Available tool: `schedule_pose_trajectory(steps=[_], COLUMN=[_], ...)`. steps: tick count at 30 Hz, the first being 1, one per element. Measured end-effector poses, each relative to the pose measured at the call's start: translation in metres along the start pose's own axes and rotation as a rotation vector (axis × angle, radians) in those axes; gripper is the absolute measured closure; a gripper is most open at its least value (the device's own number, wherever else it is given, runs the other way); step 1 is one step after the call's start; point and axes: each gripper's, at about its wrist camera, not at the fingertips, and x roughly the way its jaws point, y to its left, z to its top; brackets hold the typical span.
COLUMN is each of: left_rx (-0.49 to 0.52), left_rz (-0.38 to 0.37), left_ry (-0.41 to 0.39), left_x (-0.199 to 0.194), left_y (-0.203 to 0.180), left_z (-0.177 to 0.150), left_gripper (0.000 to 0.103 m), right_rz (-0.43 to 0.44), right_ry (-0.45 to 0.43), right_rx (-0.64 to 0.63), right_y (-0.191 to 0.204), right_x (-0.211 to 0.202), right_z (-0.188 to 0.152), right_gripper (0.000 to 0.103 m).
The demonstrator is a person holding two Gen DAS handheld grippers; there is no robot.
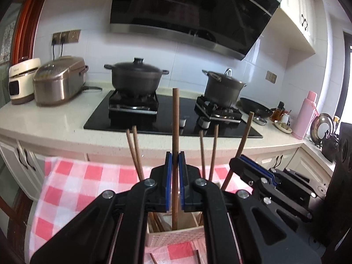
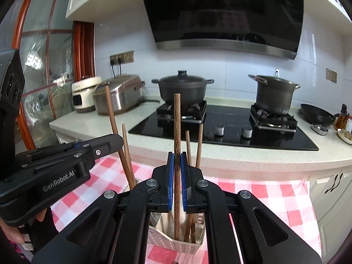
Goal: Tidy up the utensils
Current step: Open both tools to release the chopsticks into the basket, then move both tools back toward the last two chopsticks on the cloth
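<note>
looking at this, both grippers are clamped tight, each on 1 wooden chopstick, right above the white perforated holder (image 1: 176, 234) on the red checked cloth (image 1: 72, 184). the left gripper (image 1: 175, 160) has its blue pads pinched on its chopstick (image 1: 175, 121), which stands near upright, long axis vertical, top end toward the range hood, lower end already down inside the holder. the right gripper (image 2: 177, 160) does the same with its own chopstick (image 2: 177, 127), also close to vertical with the tip in the holder.

what could go wrong, imo:
- the 2 grippers are just beside each other over 1 small holder, so they could bump, and a knock would tilt a stick out of line.
- other chopsticks (image 2: 199, 145) already lean in there at angles. a held stick could jam against them on the way down.
- the holder looks light, plastic i'd guess, so a sideways push from a stick could tip or slide it on the cloth.
- letting go while a stick leans could let it flop over the rim. at least 1 more stick (image 1: 153, 259) lies on the cloth in front of the holder, so there's more to do.
</note>
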Motion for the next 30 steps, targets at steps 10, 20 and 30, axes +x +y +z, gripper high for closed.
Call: schedule_pose_trajectory(steps=[10,20,30], left_rx=[0.020,0.040,0.081], left_rz=[0.062,0.095,0.144], left_ry=[0.007,-0.024,-0.104], left_x=[0.008,-0.017,-0.094], left_y=[0.011,0.016,0.013], left_z=[-0.019,-0.017,-0.048], left_gripper=[0.097,0.090,0.038], right_rz=[0.009,0.006,0.033], right_ry=[0.067,0.050,-0.005], right_rx=[0.046,0.044,0.066], right_y=[-0.010,-0.008,-0.007], right_x=[0.023,0.001,-0.068], right_z=[-0.011,-0.010,-0.033], right_gripper=[0.095,0.090,0.068])
